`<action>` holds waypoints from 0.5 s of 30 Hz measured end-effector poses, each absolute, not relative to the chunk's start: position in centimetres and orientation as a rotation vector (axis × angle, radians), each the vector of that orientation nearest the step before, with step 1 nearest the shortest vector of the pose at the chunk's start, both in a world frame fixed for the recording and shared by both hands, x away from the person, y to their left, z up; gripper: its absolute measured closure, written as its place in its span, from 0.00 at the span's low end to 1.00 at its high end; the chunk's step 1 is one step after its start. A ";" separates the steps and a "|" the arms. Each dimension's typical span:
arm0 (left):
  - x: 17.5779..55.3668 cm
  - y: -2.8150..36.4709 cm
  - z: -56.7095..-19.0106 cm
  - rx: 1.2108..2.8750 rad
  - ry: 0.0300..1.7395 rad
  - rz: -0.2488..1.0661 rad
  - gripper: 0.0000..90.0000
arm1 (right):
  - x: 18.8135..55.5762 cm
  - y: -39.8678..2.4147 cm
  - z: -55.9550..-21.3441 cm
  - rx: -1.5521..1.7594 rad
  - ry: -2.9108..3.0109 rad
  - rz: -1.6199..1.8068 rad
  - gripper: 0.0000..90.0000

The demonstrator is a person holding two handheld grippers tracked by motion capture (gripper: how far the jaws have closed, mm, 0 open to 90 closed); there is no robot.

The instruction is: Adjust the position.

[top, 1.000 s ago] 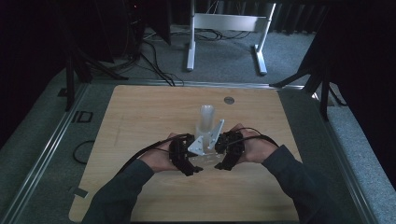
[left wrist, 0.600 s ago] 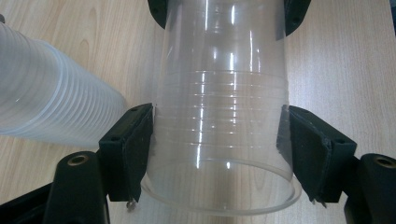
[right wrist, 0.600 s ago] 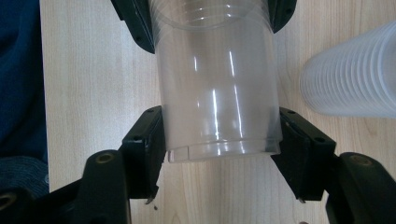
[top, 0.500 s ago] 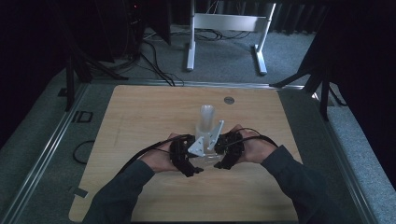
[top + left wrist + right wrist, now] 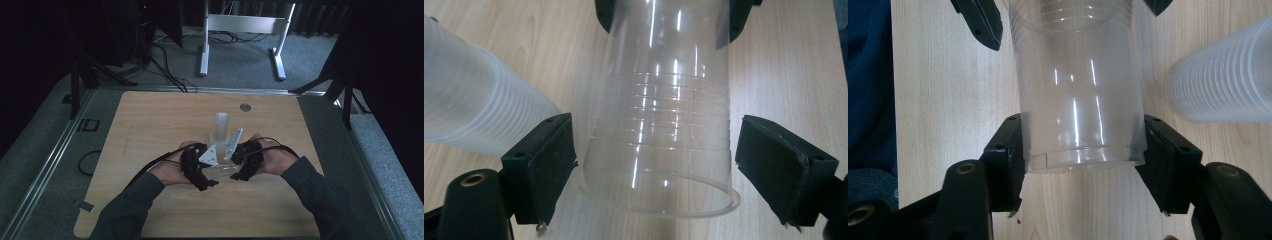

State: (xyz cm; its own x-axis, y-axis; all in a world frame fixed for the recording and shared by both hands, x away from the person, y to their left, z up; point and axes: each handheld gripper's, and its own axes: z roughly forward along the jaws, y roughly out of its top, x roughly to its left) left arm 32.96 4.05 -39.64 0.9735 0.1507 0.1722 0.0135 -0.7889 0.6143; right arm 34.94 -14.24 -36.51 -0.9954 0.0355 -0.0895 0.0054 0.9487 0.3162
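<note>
Right gripper was clamped on the clear cup's base near table centre, left gripper gaping around its rim, cup stack at 12 o'clock; judged handover, needing left closure next.

Grey carpet, dark surrounding room

high: overhead, fwd-down on table | L/R gripper cams: close, facing, share clear cup
</note>
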 end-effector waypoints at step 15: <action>33.4 5.7 -39.1 2.352 0.200 0.266 0.19 | 35.1 -15.0 -37.0 0.076 2.997 0.523 0.46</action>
